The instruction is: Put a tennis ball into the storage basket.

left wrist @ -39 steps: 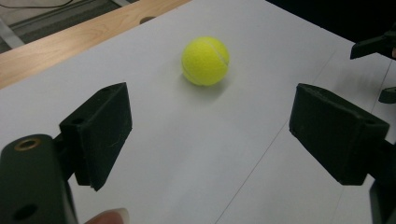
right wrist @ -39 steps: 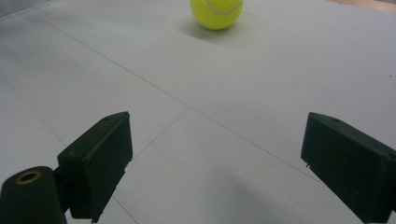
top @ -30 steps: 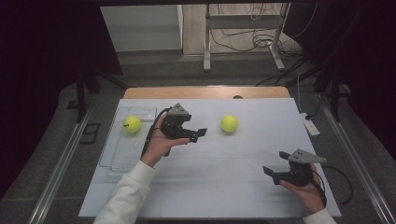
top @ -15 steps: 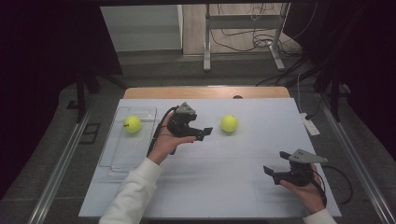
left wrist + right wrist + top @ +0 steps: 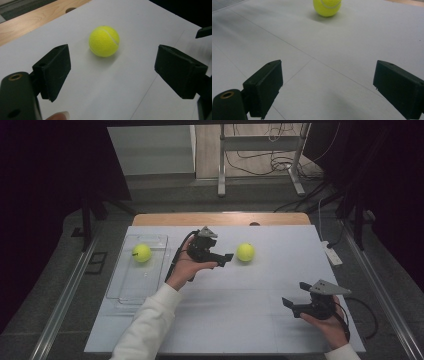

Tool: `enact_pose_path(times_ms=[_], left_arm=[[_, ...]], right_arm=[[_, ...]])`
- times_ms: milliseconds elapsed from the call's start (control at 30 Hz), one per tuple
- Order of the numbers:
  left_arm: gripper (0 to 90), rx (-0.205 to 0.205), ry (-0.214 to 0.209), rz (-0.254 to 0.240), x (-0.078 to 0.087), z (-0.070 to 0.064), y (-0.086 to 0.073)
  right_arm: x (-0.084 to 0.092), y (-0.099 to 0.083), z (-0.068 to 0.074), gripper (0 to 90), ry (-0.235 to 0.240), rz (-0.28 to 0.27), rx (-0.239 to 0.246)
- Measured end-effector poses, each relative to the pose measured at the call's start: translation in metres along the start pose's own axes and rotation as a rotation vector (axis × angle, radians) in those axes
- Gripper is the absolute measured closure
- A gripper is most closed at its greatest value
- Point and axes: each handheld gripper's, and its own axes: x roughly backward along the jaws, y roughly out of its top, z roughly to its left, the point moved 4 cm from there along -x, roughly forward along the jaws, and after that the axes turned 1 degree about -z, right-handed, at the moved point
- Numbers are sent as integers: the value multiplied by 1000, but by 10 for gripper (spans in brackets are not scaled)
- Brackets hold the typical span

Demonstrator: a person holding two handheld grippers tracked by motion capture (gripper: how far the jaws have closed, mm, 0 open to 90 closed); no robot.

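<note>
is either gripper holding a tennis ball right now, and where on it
Nothing is held. The left gripper stands open just short of the tennis ball; the right gripper is open over bare table.

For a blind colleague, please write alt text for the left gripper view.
A yellow tennis ball lies on the white table, just ahead of the left gripper, whose two black fingers stand open and apart from it. A wooden edge runs behind.

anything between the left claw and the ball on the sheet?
No. In the left gripper view, bare white sheet lies between the open left claw and the tennis ball; the high view shows the same gap.
</note>
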Motion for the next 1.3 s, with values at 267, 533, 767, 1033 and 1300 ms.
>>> enact_pose_path(times_ms=[267,533,767,1033,1300], left_arm=[[147,-1,0,20,-11,0,4],[146,5,-3,36,-21,2,8],[146,7,0,48,-26,4,9],[146,23,7,62,-33,9,9],[147,35,7,62,-38,11,10]], right_arm=[[0,0,0,92,1,2,1],[0,0,0,92,0,3,0],[0,-1,0,92,-1,4,1],[0,-1,0,92,0,4,0],[0,0,0,92,0,3,0]])
